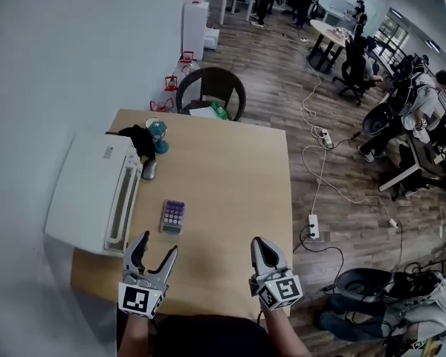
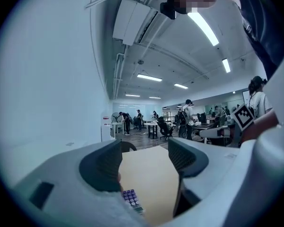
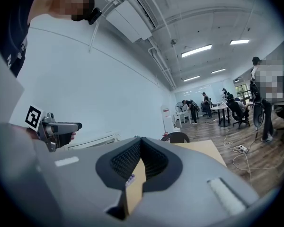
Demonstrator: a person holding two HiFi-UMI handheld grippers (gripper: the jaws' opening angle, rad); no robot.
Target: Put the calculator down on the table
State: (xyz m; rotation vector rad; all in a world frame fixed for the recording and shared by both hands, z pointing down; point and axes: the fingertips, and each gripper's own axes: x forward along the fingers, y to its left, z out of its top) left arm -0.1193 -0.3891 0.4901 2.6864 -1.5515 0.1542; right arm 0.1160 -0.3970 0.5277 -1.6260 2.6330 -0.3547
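Observation:
The calculator [image 1: 172,216], a small slab with purple keys, lies flat on the wooden table [image 1: 230,177], just ahead of my left gripper [image 1: 157,245]. That gripper hovers near the table's front edge with its jaws spread wide and nothing between them. In the left gripper view the calculator [image 2: 131,198] shows low between the wide-apart jaws of the left gripper [image 2: 144,160], apart from both. My right gripper [image 1: 262,245] is over the table's front right part, its jaws closed together and empty. In the right gripper view a sliver of the calculator [image 3: 129,179] shows below the right gripper's [image 3: 141,143] meeting tips.
A white printer [image 1: 97,192] fills the table's left side, with a black item [image 1: 137,136] on it. A mouse [image 1: 149,169] and a teal object [image 1: 158,136] sit beside it. A dark chair [image 1: 212,88] stands at the far edge. Cables and power strips [image 1: 313,225] lie on the floor to the right.

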